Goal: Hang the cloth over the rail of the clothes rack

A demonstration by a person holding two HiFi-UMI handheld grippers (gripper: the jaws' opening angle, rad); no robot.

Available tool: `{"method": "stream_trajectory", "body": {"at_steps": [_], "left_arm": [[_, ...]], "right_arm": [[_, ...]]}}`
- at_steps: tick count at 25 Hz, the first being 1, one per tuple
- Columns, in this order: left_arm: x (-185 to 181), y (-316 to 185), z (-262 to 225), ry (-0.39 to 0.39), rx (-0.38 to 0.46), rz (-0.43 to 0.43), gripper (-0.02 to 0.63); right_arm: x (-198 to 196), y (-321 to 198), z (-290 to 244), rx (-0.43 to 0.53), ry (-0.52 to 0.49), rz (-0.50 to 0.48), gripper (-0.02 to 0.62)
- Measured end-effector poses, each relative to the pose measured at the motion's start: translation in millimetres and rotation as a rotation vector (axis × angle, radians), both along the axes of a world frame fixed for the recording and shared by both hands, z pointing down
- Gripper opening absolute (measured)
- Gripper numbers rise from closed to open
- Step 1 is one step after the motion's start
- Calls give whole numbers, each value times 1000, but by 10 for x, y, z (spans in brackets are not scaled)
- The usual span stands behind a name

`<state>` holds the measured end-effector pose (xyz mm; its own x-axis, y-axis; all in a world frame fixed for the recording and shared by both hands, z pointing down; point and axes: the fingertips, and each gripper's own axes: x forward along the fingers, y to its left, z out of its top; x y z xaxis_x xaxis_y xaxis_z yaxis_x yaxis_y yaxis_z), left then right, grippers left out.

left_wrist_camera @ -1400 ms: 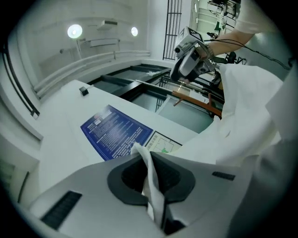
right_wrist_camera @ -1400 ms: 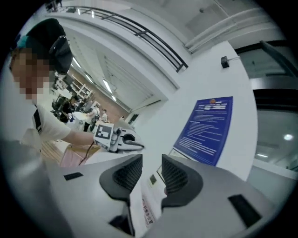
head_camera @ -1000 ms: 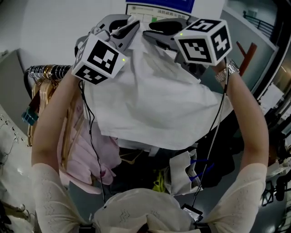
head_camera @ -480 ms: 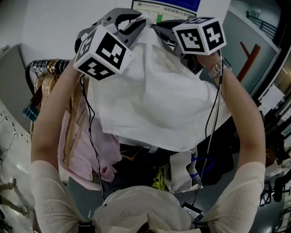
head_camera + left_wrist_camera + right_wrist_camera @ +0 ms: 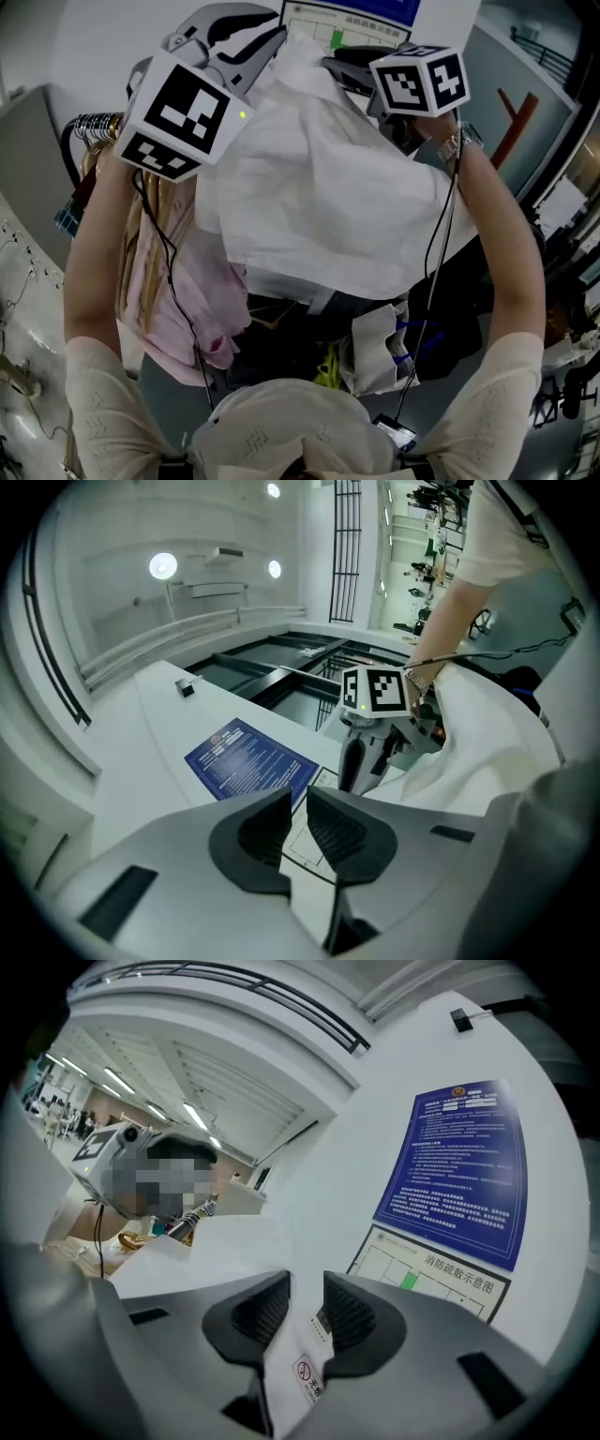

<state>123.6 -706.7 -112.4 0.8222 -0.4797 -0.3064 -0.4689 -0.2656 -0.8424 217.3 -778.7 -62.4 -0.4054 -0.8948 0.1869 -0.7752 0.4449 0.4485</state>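
Observation:
The white cloth (image 5: 328, 206) hangs in broad folds in front of me, bunched to a peak between the two grippers. My right gripper (image 5: 330, 67) holds its top edge. In the right gripper view the hem with a care label (image 5: 302, 1363) fills the gap between the jaws of the right gripper (image 5: 307, 1286), which have just been opening. My left gripper (image 5: 274, 39) is up at the left with its jaws just opened. In the left gripper view the left gripper (image 5: 298, 797) has nothing between its pads, and the cloth (image 5: 469, 747) lies off to the right. The rack's rail (image 5: 89, 127) is at the left.
Wooden hangers and a pink garment (image 5: 178, 300) hang from the rail below my left arm. A wall with a blue notice (image 5: 464, 1166) stands close ahead. Dark clothes and a white bag (image 5: 375, 352) lie below the cloth.
The left gripper has come off the cloth's top edge and moved left and nearer to the camera. The cloth has slumped to the right. The right gripper has hardly moved.

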Motion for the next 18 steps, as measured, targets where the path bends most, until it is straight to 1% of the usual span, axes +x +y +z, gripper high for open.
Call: {"method": "stream_trajectory", "body": {"at_steps": [2,5,7,10,11,13,14,16,18], "left_arm": [[-82,48,115,5,-11,-18,55],[-221,100,232,30,-58,-23,55],[-309,126,285,47,-91,-22,55],[-443,142,373,67,-141,-53,55],[-505,146,388,96,-164,-72,55],[-655,154,410,191,-228,-125,55],[-721,169,432,231,-260,-153,55],[-807,254,505,284,-299,-183,55],[-895,378,621,354,-309,-188,55]], "right_arm": [[17,15,-88,33,-30,11,103],[139,49,-292,88,-106,37,103],[222,100,-425,120,-133,54,103],[252,317,-658,190,-177,57,103],[233,446,-740,212,-193,60,103],[156,802,-853,248,-218,82,103],[99,1015,-861,264,-215,100,103],[-7,1428,-740,292,-180,143,103],[-42,1765,-456,313,-157,166,103]]}}
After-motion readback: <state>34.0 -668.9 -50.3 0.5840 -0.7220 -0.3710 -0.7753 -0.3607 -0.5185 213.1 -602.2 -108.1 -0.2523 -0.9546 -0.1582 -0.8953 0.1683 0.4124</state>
